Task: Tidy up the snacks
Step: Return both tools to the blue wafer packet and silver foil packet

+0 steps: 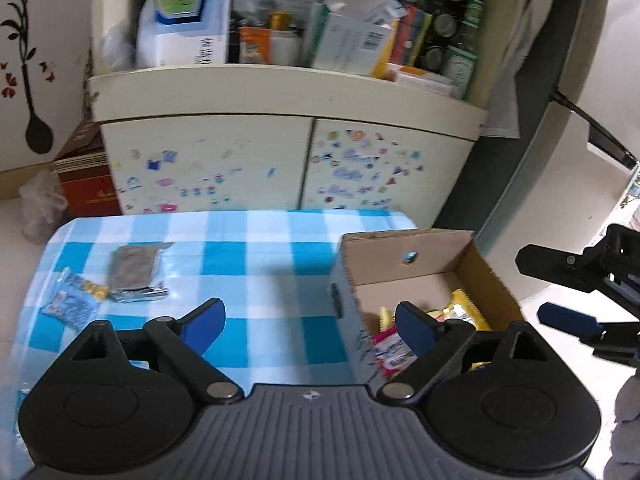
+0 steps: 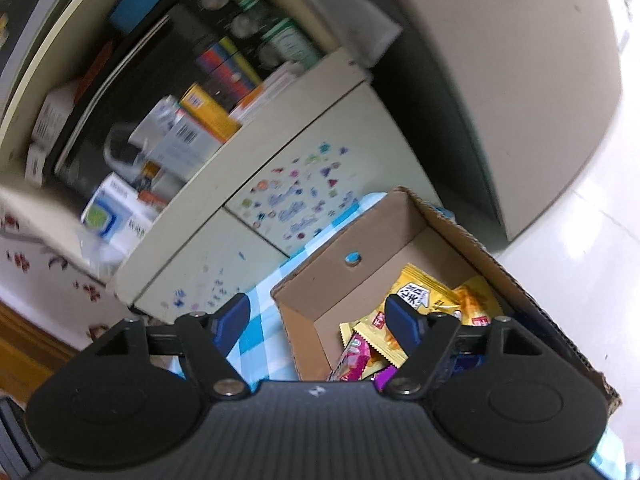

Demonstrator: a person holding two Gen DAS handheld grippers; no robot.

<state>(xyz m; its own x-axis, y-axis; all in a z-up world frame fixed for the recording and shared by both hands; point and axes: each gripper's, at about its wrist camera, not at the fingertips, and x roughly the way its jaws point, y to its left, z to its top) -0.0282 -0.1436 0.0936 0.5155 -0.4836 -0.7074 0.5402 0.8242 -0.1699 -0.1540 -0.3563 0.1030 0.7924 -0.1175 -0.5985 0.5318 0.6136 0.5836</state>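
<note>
A cardboard box stands on the right of a blue-checked table; it holds yellow and pink snack packets. A grey-brown packet and a blue packet lie on the table's left. My left gripper is open and empty, above the table by the box's left wall. My right gripper is open and empty, over the box's near left corner; yellow packets and a pink one lie below it. The right gripper also shows at the left wrist view's right edge.
A cream cabinet with stickered doors stands behind the table, its open shelf crowded with boxes and cans. A red-brown carton sits on the floor at left. Pale floor tiles lie to the right of the box.
</note>
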